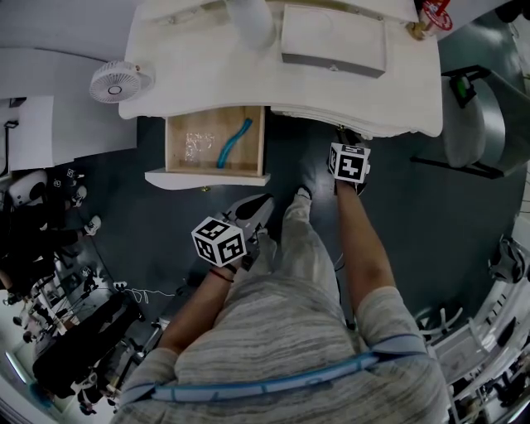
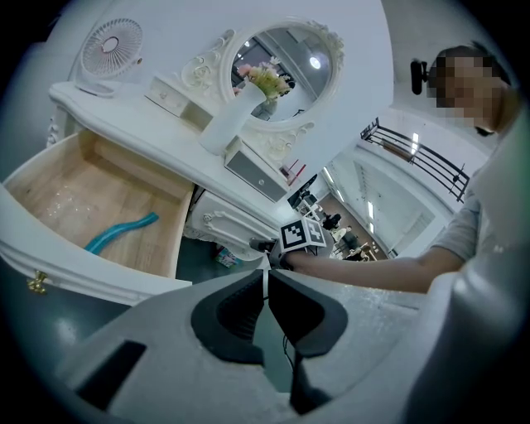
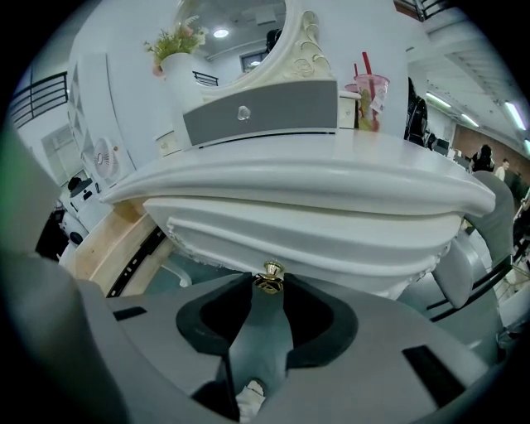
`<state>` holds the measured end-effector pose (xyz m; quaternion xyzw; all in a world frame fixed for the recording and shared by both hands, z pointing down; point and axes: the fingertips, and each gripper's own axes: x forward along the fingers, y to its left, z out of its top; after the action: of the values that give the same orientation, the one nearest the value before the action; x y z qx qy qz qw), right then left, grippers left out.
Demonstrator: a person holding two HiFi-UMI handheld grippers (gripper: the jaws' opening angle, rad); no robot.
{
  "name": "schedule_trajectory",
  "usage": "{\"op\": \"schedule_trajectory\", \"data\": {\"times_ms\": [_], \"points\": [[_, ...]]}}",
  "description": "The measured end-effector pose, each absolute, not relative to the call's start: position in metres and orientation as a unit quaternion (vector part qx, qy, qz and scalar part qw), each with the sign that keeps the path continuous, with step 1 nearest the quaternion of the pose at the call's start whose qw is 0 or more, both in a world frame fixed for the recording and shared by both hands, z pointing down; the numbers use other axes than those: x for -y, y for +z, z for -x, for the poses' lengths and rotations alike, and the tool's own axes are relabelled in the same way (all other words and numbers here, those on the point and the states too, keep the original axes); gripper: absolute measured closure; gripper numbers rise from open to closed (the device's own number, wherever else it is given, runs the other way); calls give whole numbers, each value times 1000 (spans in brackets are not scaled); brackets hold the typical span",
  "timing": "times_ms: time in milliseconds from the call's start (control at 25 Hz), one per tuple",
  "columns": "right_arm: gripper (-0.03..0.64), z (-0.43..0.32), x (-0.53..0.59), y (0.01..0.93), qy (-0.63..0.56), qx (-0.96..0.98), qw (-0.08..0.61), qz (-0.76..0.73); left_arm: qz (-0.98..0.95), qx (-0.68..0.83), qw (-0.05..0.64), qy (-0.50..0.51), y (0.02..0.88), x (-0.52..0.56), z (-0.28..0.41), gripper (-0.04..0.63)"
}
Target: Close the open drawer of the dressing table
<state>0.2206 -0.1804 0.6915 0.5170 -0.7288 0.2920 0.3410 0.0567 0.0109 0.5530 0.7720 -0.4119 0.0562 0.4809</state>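
Our right gripper (image 3: 267, 288) pinches the gold knob (image 3: 269, 276) under the dressing table (image 1: 207, 66). Our left gripper (image 2: 267, 280) is closed and empty. The open drawer (image 1: 207, 177) juts out left; we should push its front squarely.

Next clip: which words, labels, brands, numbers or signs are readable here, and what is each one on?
No text is readable.
Marker cubes: black-and-white square patterns only, no letters or numbers.
Red-and-white cup: print too small and blurred to read.
Fan: small reddish mark on its rim, too small to read.
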Motion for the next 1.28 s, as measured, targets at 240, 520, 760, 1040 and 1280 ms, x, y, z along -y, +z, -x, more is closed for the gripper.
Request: {"op": "schedule_trajectory", "data": {"times_ms": [240, 520, 760, 1040, 1280], "points": [[500, -219, 190, 690, 284, 733, 338, -518, -767, 418, 484, 52, 556, -12, -57, 565], [500, -218, 202, 690, 282, 736, 336, -516, -764, 423, 485, 49, 558, -11, -59, 565], [500, -217, 206, 691, 281, 737, 341, -512, -761, 432, 481, 40, 558, -7, -57, 565], [500, -218, 204, 690, 264, 737, 372, -499, -761, 441, 474, 23, 553, -5, -52, 565], [501, -213, 185, 671, 254, 740, 378, -495, -759, 447, 474, 9, 553, -2, -36, 565]]}}
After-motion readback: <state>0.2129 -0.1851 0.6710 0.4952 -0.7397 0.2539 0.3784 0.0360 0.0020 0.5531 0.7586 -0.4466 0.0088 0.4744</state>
